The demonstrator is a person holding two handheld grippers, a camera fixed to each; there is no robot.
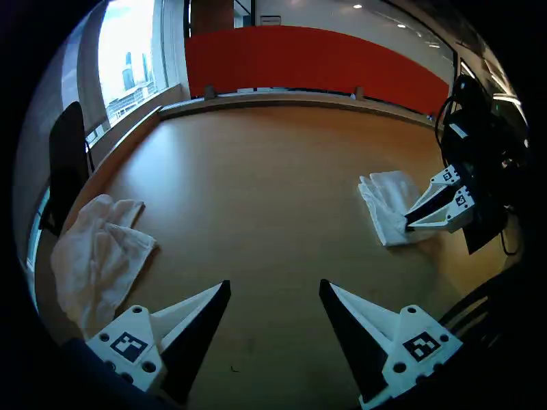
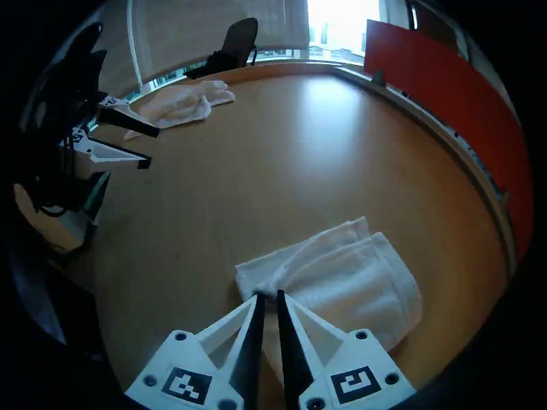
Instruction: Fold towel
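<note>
Right gripper (image 2: pixel 268 295) fingers drawn nearly together, a thin gap left, tips at the near corner of the folded towel (image 2: pixel 342 273) lying flat on the wooden counter (image 2: pixel 287 150); cannot tell whether cloth is caught between them. Left gripper (image 1: pixel 274 283) fingers spread wide above bare counter, holding nothing, with a second white towel (image 1: pixel 99 253) crumpled near the counter's window-side edge, well apart from the folded one. In the left gripper view the right gripper shows at the folded towel's edge; a red partition (image 1: pixel 308 58) stands along the counter's far side.
</note>
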